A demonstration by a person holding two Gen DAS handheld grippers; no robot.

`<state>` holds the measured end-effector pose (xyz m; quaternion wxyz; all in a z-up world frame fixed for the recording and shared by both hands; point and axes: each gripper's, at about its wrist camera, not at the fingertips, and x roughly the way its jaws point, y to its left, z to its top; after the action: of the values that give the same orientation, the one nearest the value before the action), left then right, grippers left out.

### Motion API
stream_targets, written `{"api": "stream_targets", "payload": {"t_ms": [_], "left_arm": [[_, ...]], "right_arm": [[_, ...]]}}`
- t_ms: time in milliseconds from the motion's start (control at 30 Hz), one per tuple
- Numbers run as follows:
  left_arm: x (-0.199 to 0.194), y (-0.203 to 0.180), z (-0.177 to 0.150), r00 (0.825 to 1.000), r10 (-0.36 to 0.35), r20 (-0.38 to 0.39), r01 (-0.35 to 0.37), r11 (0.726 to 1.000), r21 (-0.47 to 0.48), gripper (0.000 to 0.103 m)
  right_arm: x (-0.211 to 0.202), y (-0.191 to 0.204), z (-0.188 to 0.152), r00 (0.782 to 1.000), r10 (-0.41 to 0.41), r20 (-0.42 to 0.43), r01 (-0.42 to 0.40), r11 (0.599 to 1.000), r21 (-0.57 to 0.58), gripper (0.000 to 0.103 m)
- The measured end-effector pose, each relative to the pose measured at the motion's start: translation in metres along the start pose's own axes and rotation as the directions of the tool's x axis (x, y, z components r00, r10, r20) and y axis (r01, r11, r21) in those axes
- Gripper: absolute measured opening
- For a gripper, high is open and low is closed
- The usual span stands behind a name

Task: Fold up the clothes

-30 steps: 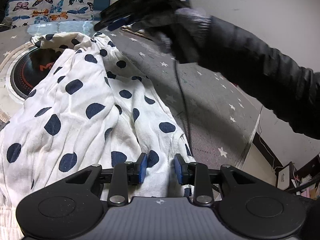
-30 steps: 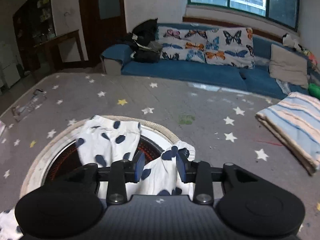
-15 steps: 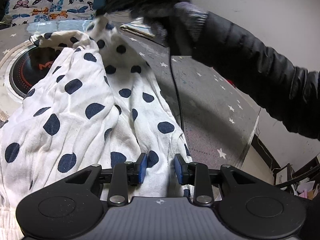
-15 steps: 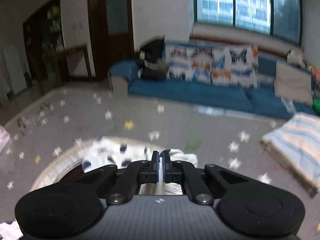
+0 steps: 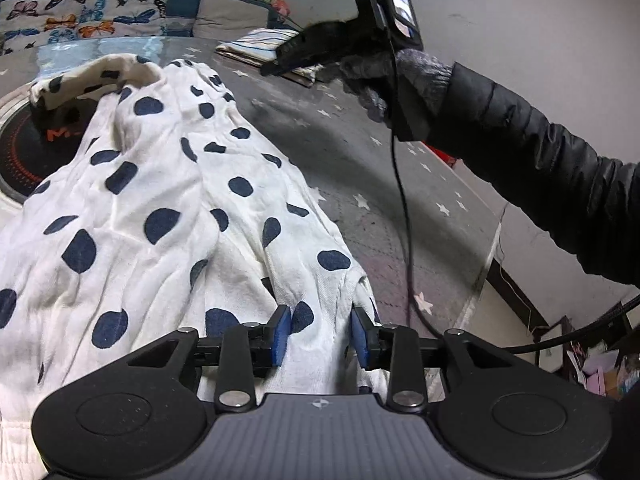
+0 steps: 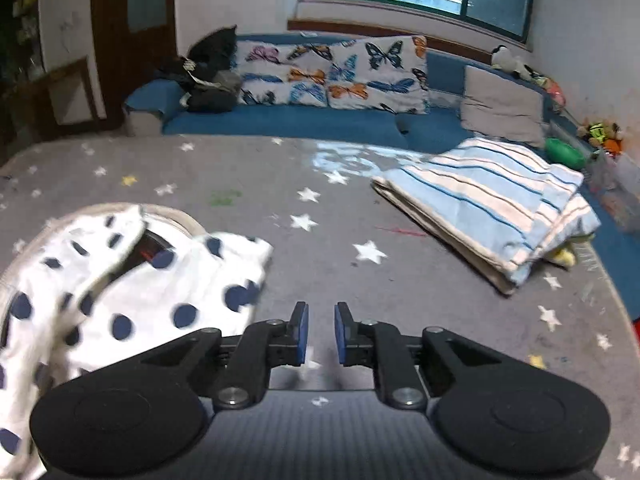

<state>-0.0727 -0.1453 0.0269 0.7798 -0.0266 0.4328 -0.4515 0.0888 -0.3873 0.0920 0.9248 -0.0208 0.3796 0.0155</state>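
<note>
**Hardly any lettering to read**

From my remote seat I found only one bit of text. On the round black disc [image 5: 28, 152] with the red ring, lying under the polka-dot garment [image 5: 168, 216], I saw orange letters beginning with an "M"; the cloth covered what followed, so I could not read the word. The small screen [image 5: 402, 4] on the right gripper [image 5: 276, 66] glowed, but I could make out nothing on it.
</note>
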Motion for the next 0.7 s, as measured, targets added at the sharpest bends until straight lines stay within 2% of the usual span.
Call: {"api": "stream_targets", "payload": {"t_ms": [100, 167, 300, 367, 400, 433, 467, 533, 600, 700], "left_arm": [[-0.004, 0.005, 0.0, 1.0, -0.003, -0.002, 0.003, 1.0, -0.005, 0.035], [-0.004, 0.004, -0.002, 1.0, -0.01, -0.006, 0.01, 1.0, -0.005, 0.035], [0.0, 0.006, 0.001, 1.0, -0.021, -0.012, 0.021, 1.0, -0.005, 0.035], [0.001, 0.009, 0.002, 1.0, -0.028, -0.012, 0.028, 1.0, -0.012, 0.035], [0.0, 0.01, 0.002, 0.999, -0.031, -0.012, 0.031, 0.999, -0.014, 0.035], [0.0, 0.011, 0.003, 0.999, -0.045, -0.014, 0.045, 0.999, -0.014, 0.035], [0.0, 0.012, 0.003, 0.998, -0.059, -0.015, 0.059, 0.998, -0.013, 0.035], [0.0, 0.013, 0.004, 0.998, -0.06, -0.015, 0.06, 0.998, -0.014, 0.035], [-0.001, 0.014, 0.004, 0.998, -0.06, -0.014, 0.06, 0.998, -0.016, 0.035], [-0.001, 0.015, 0.003, 0.998, -0.062, -0.01, 0.062, 0.998, -0.019, 0.035]], "right_arm": [[0.007, 0.007, 0.009, 0.996, 0.088, 0.022, -0.088, 0.996, 0.026, 0.023], [0.016, 0.013, 0.016, 0.992, 0.123, 0.021, -0.124, 0.992, 0.033, 0.035], [0.04, 0.024, 0.02, 0.989, 0.146, -0.009, -0.145, 0.987, 0.074, 0.036], [0.047, 0.027, 0.018, 0.987, 0.16, -0.021, -0.158, 0.984, 0.084, 0.033], [0.05, 0.029, 0.017, 0.985, 0.169, -0.028, -0.166, 0.982, 0.086, 0.027], [0.053, 0.03, 0.016, 0.983, 0.178, -0.034, -0.175, 0.981, 0.088, 0.014], [0.053, 0.032, 0.015, 0.983, 0.178, -0.031, -0.175, 0.981, 0.081, 0.006], [0.045, 0.038, 0.017, 0.989, 0.15, 0.006, -0.15, 0.988, 0.037, 0.001], [0.031, 0.042, 0.018, 0.991, 0.12, 0.067, -0.12, 0.993, -0.01, 0.001], [-0.011, 0.044, 0.019, 0.976, 0.081, 0.203, -0.066, 0.995, -0.08, 0.001]]}}
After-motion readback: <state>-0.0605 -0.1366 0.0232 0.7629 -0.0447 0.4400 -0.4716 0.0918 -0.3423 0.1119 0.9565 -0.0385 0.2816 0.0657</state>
